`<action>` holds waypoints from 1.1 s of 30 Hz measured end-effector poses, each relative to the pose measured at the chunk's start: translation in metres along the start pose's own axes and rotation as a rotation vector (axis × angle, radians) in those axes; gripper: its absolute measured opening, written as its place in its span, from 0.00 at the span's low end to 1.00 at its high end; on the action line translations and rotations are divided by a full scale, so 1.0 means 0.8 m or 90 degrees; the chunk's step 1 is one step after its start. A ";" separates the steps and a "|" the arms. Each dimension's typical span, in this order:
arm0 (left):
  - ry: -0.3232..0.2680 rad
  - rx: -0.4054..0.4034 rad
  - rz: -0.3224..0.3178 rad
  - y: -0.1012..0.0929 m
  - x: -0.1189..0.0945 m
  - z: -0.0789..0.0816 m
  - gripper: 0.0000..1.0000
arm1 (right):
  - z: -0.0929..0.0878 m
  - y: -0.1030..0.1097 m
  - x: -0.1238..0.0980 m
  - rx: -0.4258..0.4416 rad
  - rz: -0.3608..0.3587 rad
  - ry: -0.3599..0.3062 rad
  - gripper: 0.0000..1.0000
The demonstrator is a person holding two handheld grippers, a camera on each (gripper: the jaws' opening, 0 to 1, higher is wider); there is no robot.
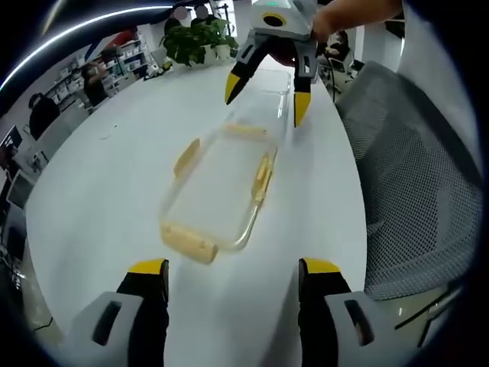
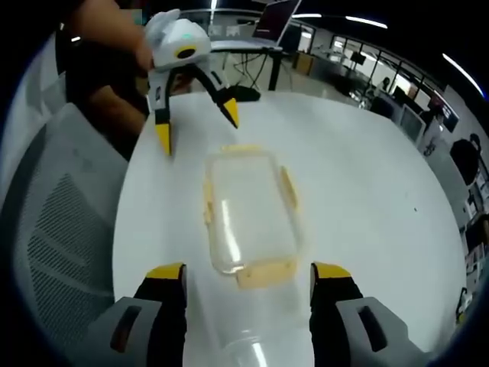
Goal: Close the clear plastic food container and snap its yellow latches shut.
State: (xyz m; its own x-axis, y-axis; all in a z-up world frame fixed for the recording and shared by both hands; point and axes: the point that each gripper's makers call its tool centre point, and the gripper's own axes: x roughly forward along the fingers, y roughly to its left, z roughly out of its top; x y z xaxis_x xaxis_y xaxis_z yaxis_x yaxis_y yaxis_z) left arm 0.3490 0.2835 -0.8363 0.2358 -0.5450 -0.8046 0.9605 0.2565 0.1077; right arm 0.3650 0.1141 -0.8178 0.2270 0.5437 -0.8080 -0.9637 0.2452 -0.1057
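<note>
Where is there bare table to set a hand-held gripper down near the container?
Bare white table runs from the clear container toward the potted plant. On the container's other side only a narrow strip lies before the mesh chair. The ends are crowded: left hand-held gripper at one, right hand-held gripper at the other.

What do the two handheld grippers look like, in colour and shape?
Both look alike. The right gripper, seen in the left gripper view, has a light grey body with a green light on top, and two dark, curved jaws ending in yellow tips. The left gripper, seen in the right gripper view, shows the same grey body, dark jaws and yellow tips. No cables or sleeves can be seen.
</note>
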 end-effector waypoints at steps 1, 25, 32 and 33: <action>0.002 0.002 -0.003 -0.001 0.001 -0.001 0.69 | 0.000 0.000 0.000 -0.001 0.001 0.001 0.64; 0.041 0.086 -0.014 0.030 0.011 0.005 0.66 | -0.013 -0.014 0.016 -0.041 0.041 0.055 0.61; 0.055 0.110 -0.025 0.036 0.018 0.005 0.65 | -0.016 -0.015 0.022 -0.050 0.053 0.064 0.61; 0.056 0.113 -0.023 0.038 0.019 0.005 0.65 | -0.017 -0.015 0.023 -0.053 0.054 0.066 0.61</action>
State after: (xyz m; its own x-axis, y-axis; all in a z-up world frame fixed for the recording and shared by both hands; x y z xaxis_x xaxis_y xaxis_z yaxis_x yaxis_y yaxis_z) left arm 0.3824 0.2800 -0.8426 0.1943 -0.4771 -0.8571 0.9809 0.0895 0.1726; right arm 0.3789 0.1101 -0.8391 0.1326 0.4725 -0.8713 -0.9881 0.1322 -0.0787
